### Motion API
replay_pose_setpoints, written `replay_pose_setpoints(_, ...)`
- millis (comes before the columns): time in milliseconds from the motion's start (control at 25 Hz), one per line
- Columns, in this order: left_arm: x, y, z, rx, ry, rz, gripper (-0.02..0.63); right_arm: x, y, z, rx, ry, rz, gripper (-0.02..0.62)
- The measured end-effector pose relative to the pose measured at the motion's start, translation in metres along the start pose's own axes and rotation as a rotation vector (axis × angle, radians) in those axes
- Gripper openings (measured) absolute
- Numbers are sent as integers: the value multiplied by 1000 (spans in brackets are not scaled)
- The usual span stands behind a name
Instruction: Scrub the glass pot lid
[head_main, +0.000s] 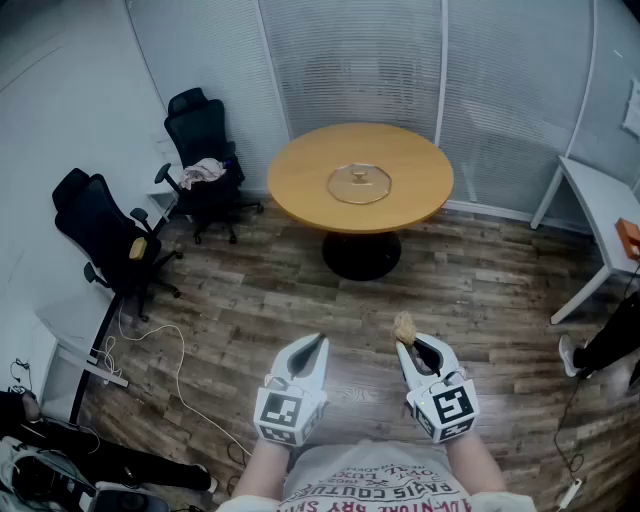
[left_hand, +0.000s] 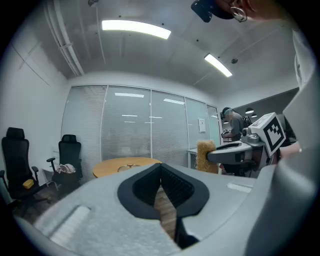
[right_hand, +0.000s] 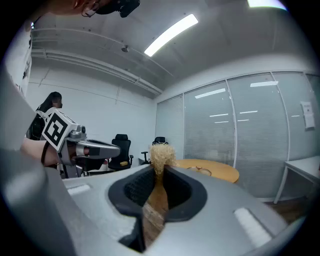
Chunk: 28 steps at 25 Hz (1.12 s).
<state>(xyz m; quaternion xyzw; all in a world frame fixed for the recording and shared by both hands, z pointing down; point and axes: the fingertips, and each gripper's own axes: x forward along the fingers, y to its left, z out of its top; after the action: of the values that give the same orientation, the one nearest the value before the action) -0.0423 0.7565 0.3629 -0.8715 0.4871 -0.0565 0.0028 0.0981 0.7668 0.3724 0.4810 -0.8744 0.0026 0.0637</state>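
Observation:
A glass pot lid (head_main: 359, 183) lies flat in the middle of a round wooden table (head_main: 300, 185) far ahead; it shows small in the left gripper view as the lid (left_hand: 129, 165) and in the right gripper view as the lid (right_hand: 200, 170). My right gripper (head_main: 409, 345) is shut on a wooden-handled scrub brush (head_main: 404, 325), its tan bristles (right_hand: 161, 155) sticking out past the jaw tips. My left gripper (head_main: 314, 349) is shut with nothing in it. Both grippers hang over the floor, well short of the table. The brush (left_hand: 204, 156) shows beside the left gripper.
Two black office chairs (head_main: 203, 155) (head_main: 107, 238) stand at the left, one with cloth on its seat. A white desk (head_main: 603, 215) is at the right, with a person's leg (head_main: 608, 345) near it. Cables (head_main: 165, 355) trail over the wood floor. Glass walls with blinds close the back.

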Motion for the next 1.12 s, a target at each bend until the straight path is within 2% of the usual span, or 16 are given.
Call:
replay_pose_setpoints(520, 27, -7, -8, -38, 28, 10, 8, 3, -30, -11, 29, 14, -19, 54)
replay_pose_setpoints(840, 47, -13, -24, -60, 55, 11, 8, 9, -47, -30, 65, 64, -6, 54)
replay_pose_setpoints(1120, 89, 28, -32, -75, 86, -20, 8, 63, -66, -37, 101, 102, -27, 54)
